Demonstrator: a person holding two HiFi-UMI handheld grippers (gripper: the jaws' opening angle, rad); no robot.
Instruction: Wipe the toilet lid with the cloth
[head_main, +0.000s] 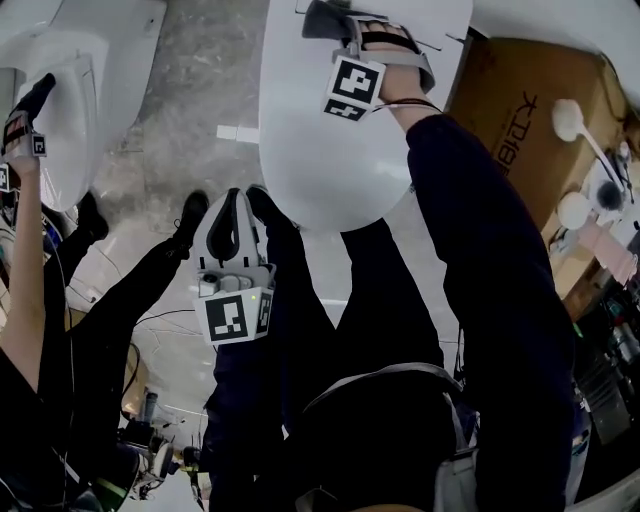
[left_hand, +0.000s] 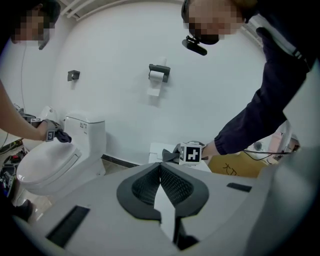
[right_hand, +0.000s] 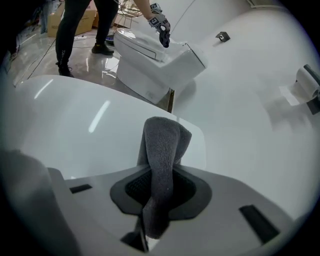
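White toilet lid (head_main: 345, 165) under cloth (right_hand: 162, 145) in right gripper (head_main: 330, 22), cardboard box (head_main: 520, 130) beside.

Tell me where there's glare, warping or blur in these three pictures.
Head view: strong wide-angle bending, dark clothing almost featureless against the bright toilet lid. Left gripper view: vignetted corners, curved wall, mosaic patches up top. Right gripper view: streak of glare on the lid, cloth sharp, edges soft.

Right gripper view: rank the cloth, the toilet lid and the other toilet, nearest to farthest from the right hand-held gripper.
1. The cloth, clamped between the jaws, centre.
2. The toilet lid, just beneath the cloth, spreading left.
3. The other toilet, upper left, beyond the lid.
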